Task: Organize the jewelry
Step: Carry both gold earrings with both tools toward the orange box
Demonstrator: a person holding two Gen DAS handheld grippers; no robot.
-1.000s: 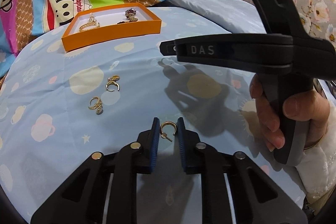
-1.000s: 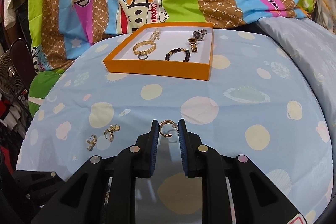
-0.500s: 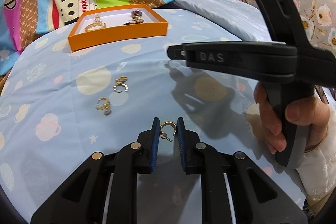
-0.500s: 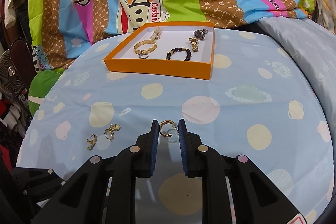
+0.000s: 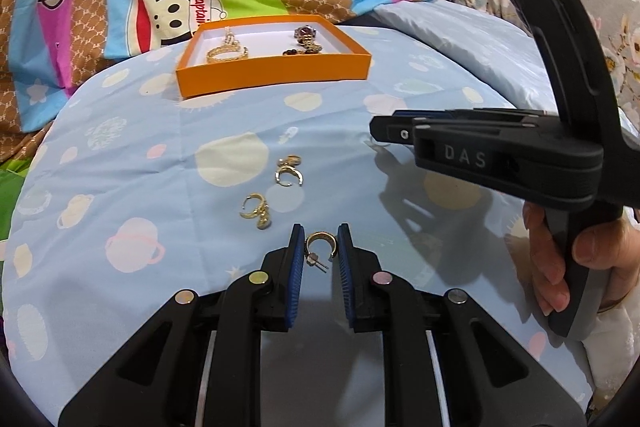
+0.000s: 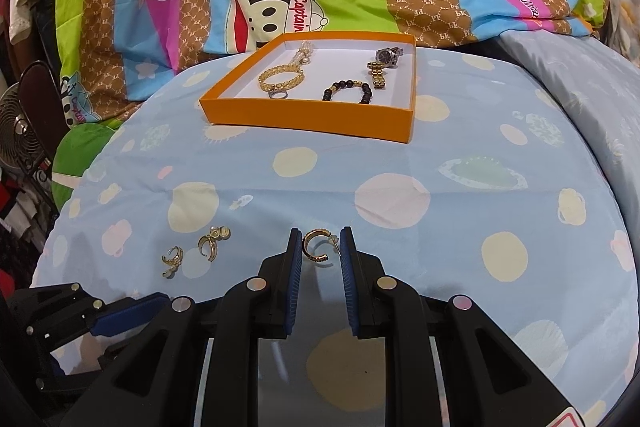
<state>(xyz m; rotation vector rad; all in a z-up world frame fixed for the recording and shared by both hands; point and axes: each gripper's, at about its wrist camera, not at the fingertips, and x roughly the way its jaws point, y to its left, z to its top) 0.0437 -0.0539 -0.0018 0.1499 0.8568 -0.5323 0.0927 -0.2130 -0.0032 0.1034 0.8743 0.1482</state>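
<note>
Both hands are loaded: the left gripper [image 5: 319, 247] pinches a gold hoop earring [image 5: 320, 245] between its blue pads, and the right gripper [image 6: 320, 246] clamps its twin hoop [image 6: 316, 245] likewise. Just beyond, two more gold earrings [image 5: 272, 191] lie loose on the spotted blue sheet [image 6: 460, 227]. Farther back sits the orange box [image 6: 308, 119], holding bracelets and a watch [image 6: 384, 61]. This looks like the carrying step; next, each hoop needs lifting over that rim and releasing inside.
</note>
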